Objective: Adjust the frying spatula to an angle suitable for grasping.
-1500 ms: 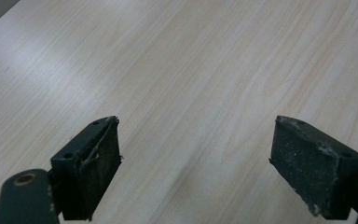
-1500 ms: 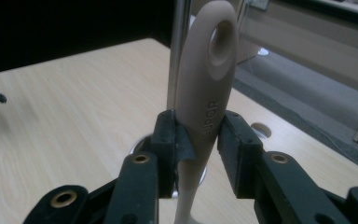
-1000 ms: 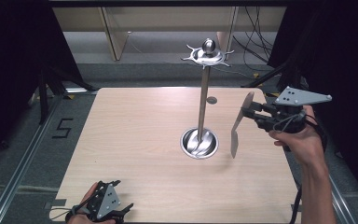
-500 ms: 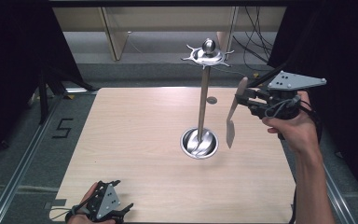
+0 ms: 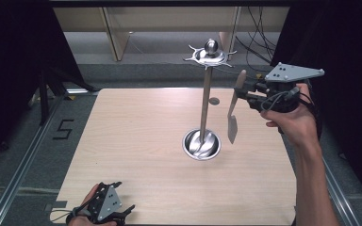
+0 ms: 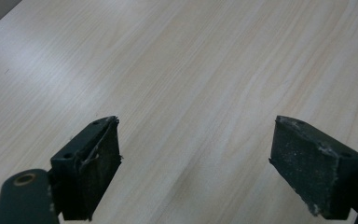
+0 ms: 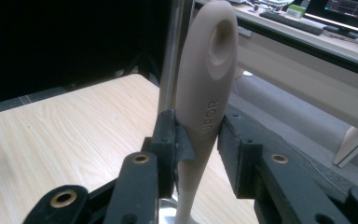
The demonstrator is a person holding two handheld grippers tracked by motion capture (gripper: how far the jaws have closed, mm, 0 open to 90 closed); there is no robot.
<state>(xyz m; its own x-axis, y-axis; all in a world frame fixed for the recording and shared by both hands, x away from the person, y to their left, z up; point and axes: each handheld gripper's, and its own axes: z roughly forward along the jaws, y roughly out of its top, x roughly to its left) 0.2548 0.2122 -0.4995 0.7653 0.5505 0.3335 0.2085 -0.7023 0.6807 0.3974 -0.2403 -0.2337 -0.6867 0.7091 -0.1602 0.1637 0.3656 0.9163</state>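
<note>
Pale wood grain covers the table [image 5: 136, 141], which stands in a dark room with black curtains on both sides and a light shelf unit beyond its far edge. Near the middle stands a tall metal stand [image 5: 204, 110] with a round dish-like base and a crown of hooks at the top. To its right, the right gripper [image 5: 243, 92] holds a spatula [image 5: 233, 113] in the air by the upper part of its beige handle, blade hanging down just right of the stand's pole. In the right gripper view the jaws pinch the handle [image 7: 204, 100] below its hanging hole. The handle looks smooth, stiff and light, likely a bit slippery, so a hold on the thick part below the hole seems sound, leaving the hole free for a hook. The left gripper [image 5: 118, 214] rests at the near left edge, jaws wide apart and holding nothing.
</note>
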